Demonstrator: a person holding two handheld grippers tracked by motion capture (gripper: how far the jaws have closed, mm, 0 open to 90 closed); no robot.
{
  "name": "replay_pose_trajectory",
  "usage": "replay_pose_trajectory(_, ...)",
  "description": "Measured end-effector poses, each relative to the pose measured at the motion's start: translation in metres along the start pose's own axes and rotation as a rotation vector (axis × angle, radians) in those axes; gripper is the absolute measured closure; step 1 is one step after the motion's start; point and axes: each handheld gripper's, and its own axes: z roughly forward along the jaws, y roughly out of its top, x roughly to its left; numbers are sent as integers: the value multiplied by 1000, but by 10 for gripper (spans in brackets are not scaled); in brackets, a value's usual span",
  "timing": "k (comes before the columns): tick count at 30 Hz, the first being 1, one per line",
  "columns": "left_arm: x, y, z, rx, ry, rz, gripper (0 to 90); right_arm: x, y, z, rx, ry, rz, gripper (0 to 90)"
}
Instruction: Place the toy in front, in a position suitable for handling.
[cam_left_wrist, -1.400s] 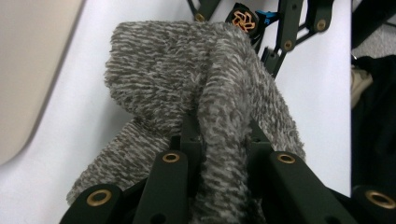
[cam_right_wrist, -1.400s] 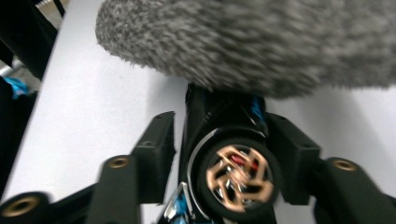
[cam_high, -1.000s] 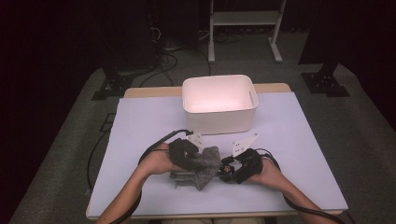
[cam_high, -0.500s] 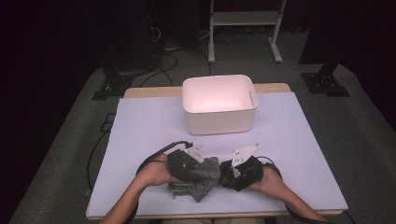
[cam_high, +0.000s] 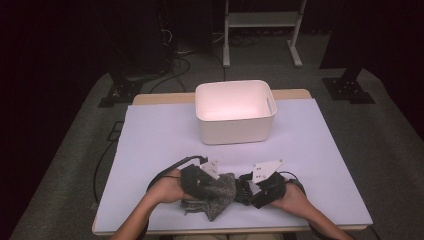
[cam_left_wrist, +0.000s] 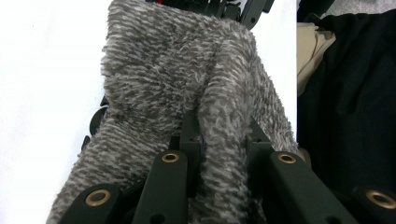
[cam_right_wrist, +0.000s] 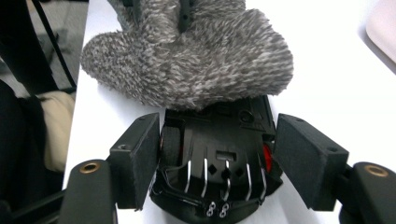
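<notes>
No lettering, label, brand mark, number or sign can be read anywhere in these views.

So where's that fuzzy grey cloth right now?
In the high view the fuzzy grey cloth lies at the table's near edge, between the two grippers, in front of the white bin. The left gripper is shut on it.

A fuzzy grey-and-white sock (cam_high: 212, 194) lies bunched on the white table's near edge.
</notes>
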Motion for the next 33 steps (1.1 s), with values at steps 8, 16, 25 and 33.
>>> replay_pose_trajectory(8,3,4,-3,-6,6,5,753,-9,-8,4,31,51,87,217)
replay_pose_trajectory(16,11,5,-12,-51,14,-18,752,-17,-6,24,74,148,128,222)
replay_pose_trajectory(25,13,9,-13,-53,16,-20,752,-16,-1,24,124,155,-32,237)
replay_pose_trajectory(33,21,10,-6,-19,21,-33,752,-22,-3,22,123,187,-48,229)
